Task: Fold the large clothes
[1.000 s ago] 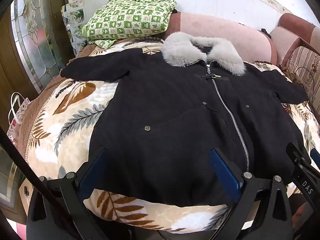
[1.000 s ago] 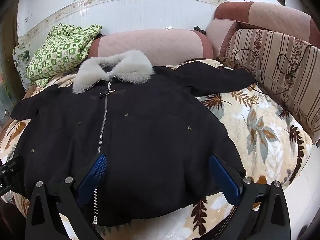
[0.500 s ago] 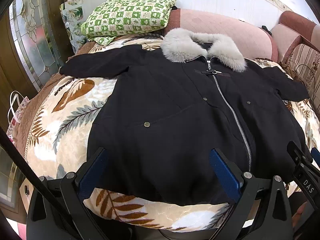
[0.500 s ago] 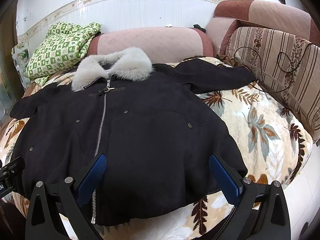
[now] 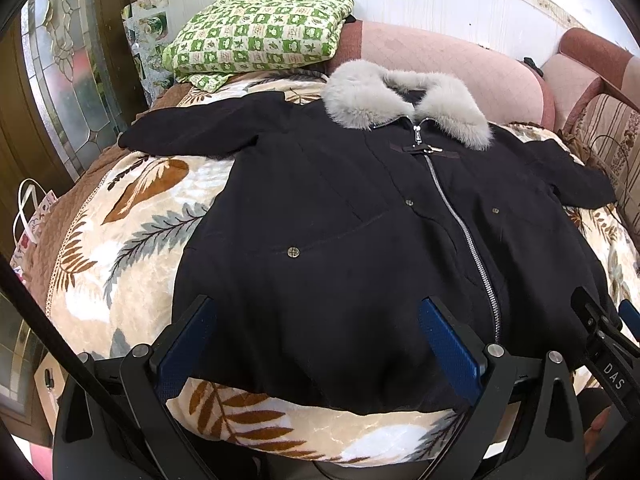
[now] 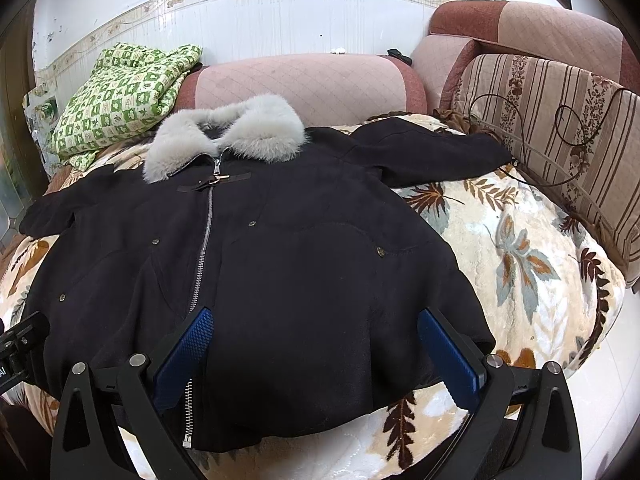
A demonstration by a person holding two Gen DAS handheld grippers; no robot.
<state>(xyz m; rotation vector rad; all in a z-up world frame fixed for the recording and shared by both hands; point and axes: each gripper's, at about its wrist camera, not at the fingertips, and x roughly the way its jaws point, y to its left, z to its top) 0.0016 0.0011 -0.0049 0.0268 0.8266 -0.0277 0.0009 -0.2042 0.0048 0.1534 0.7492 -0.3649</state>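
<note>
A large black coat (image 5: 360, 220) with a grey fur collar (image 5: 404, 100) lies flat and zipped on a leaf-patterned blanket (image 5: 132, 232), both sleeves spread sideways. It also shows in the right wrist view (image 6: 280, 248), collar (image 6: 228, 136) at the far end. My left gripper (image 5: 320, 340) is open and empty, hovering over the hem left of the zipper. My right gripper (image 6: 316, 344) is open and empty over the hem right of the zipper. The right gripper's body (image 5: 600, 344) shows at the left view's right edge.
A folded green checkered quilt (image 5: 256, 28) lies at the far left against a pink cushioned backrest (image 6: 304, 80). A striped cushion with a dark cable (image 6: 560, 136) stands on the right. A glass-panelled door (image 5: 60, 88) and a bag (image 5: 32, 220) are to the left.
Both grippers have stayed open over the hem, and both views have risen slightly. The coat has not moved.
</note>
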